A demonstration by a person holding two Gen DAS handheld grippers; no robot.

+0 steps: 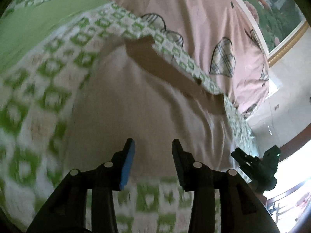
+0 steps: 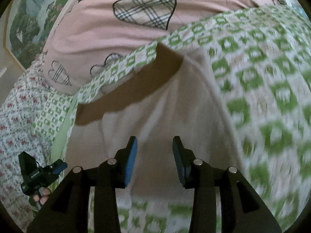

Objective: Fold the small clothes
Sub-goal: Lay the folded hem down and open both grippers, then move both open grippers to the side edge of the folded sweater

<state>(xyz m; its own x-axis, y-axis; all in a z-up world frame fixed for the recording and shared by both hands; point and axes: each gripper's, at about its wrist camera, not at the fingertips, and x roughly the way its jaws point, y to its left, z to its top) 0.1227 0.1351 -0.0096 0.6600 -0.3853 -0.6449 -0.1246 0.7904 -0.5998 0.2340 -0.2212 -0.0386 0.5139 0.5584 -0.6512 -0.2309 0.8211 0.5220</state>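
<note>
A small cream garment (image 1: 145, 106) with a brown band (image 1: 175, 71) along its far edge lies spread on a green-and-white checked bedspread (image 1: 48, 77). My left gripper (image 1: 153, 141) hovers over the garment's near edge, open, with nothing between its blue pads. In the right wrist view the same garment (image 2: 165, 106) and brown band (image 2: 126, 89) lie ahead of my right gripper (image 2: 154, 138), which is also open and holds nothing. Each gripper shows in the other's view: the right gripper (image 1: 252, 163) at the right, the left gripper (image 2: 42, 172) at the lower left.
A pink quilt with plaid hearts (image 2: 116, 29) is heaped behind the garment. A floral sheet (image 2: 19, 106) lies at the left, a plain green cloth (image 1: 29, 29) at the far left. A framed painting (image 1: 272, 9) hangs on the wall. Fingers (image 2: 41, 197) grip the left tool.
</note>
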